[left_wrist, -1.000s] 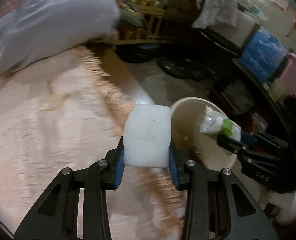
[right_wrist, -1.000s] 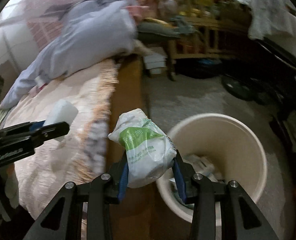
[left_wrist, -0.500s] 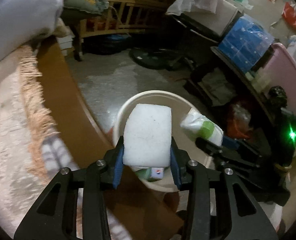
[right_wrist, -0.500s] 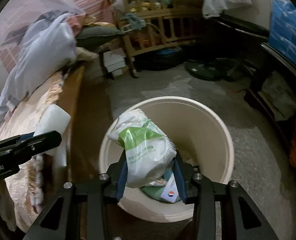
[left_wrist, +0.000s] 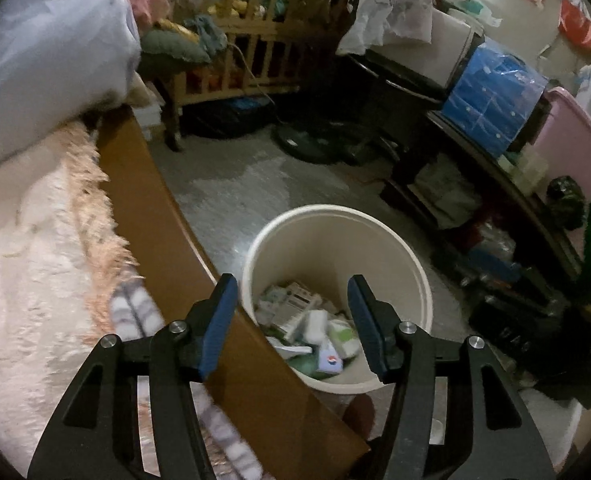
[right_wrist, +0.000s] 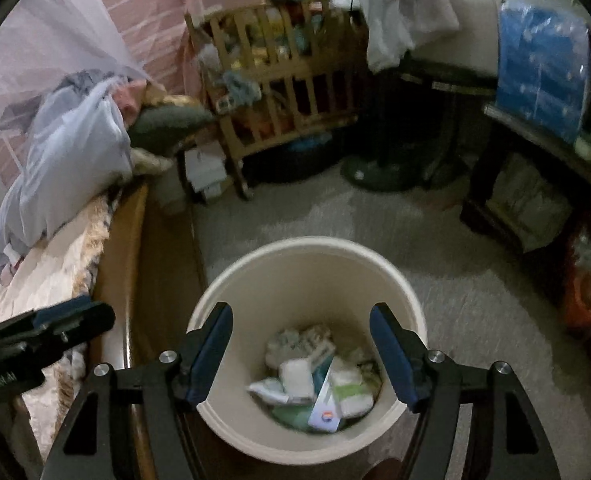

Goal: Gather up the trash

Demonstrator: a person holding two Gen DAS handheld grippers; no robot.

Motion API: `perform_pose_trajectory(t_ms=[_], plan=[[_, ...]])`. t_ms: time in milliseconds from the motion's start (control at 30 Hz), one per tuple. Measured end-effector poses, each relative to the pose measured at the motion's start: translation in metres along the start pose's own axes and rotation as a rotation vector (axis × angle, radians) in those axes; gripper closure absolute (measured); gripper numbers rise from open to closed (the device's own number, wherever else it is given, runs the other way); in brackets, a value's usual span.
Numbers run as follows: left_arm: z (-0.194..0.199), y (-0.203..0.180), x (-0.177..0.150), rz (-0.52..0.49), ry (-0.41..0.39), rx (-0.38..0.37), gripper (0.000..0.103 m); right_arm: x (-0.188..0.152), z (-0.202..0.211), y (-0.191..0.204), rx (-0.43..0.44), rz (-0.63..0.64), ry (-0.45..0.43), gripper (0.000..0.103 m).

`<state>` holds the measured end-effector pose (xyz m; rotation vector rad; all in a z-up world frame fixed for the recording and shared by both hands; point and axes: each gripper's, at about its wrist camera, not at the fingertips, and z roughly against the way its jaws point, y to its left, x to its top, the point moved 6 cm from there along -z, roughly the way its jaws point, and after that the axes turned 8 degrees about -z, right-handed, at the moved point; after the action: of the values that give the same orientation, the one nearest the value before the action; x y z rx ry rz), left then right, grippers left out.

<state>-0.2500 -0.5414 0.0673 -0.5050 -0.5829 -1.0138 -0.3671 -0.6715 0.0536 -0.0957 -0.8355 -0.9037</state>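
A cream round trash bin (left_wrist: 411, 264) (right_wrist: 375, 264) stands on the floor beside the bed. Inside lie the white sponge block (right_wrist: 297, 378) (left_wrist: 314, 322), the white-and-green packet (right_wrist: 351, 394) (left_wrist: 341, 336) and other wrappers. My left gripper (left_wrist: 291, 322) is open and empty above the bin's left rim and the bed's wooden edge. My right gripper (right_wrist: 301, 356) is open and empty directly above the bin. The left gripper also shows at the left of the right wrist view (right_wrist: 55, 326).
The bed with a fringed pink blanket (left_wrist: 35, 264) and its brown wooden side board (left_wrist: 167, 248) lies left of the bin. A wooden crib (right_wrist: 279, 92), a fan base (right_wrist: 379, 172) and dark shelves (left_wrist: 475, 208) ring the grey floor (right_wrist: 475, 300).
Both grippers have opened over the bin. The white sponge block and the white-and-green packet have dropped from them into the bin.
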Motion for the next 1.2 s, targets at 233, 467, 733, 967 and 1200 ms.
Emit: perform_pose_trajectory(t_ms=[233, 467, 733, 967, 1200], plan=[[0.026, 0.011, 0.003, 0.01, -0.089, 0.08, 0.047, 0.018, 0.026, 0.019, -0.037, 0.062, -0.153, 0.034], [0.046, 0.017, 0.009, 0.017, -0.172, 0.135, 0.047, 0.027, 0.045, 0.022, -0.034, 0.058, -0.237, 0.03], [0.052, 0.018, 0.008, 0.009, -0.201, 0.169, 0.047, 0.027, 0.053, 0.027, -0.034, 0.073, -0.254, 0.029], [0.055, 0.019, 0.006, 0.004, -0.213, 0.186, 0.047, 0.025, 0.053, 0.028, -0.042, 0.084, -0.252, 0.028], [0.058, 0.021, 0.006, 0.002, -0.218, 0.196, 0.047, 0.023, 0.052, 0.03, -0.044, 0.09, -0.246, 0.028]])
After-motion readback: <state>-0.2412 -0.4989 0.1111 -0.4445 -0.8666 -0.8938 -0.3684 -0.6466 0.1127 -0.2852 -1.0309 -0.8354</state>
